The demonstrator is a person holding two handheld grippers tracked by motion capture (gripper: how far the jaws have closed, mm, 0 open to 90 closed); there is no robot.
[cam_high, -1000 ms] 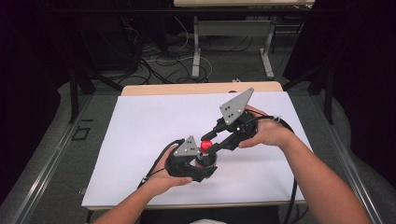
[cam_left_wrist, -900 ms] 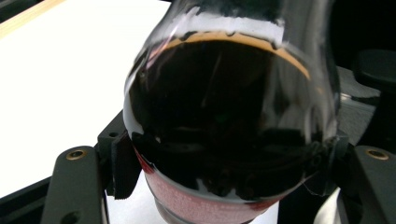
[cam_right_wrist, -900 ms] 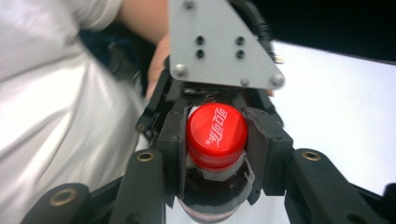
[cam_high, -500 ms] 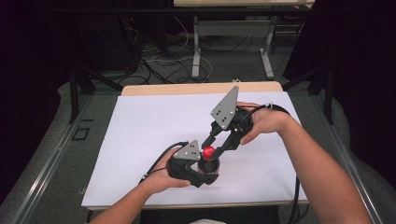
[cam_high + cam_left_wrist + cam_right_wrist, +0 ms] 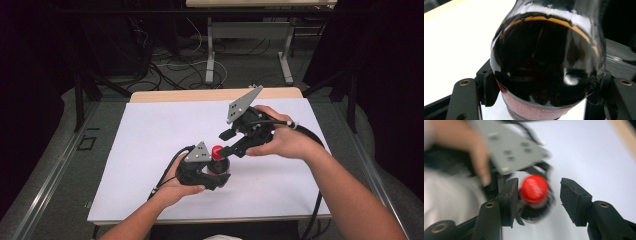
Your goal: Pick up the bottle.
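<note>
While left gripper [image 5: 212,172] clamps bottle [image 5: 547,65], right gripper [image 5: 539,200] angled down, just opening round cap [image 5: 534,189].

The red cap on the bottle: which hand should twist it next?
Probably the right. The right gripper has just opened its jaws around the red cap, one pad beside it. The left gripper is shut on the dark bottle, holding it.

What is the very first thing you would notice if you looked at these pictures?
The bright red cap jumps out first, sitting on top of a dark bottle near the front middle of the white table. The left claw is squeezed shut around that bottle's body, while the right claw, whose jaws have just been opening, hangs around the cap with a gap on one side.
</note>
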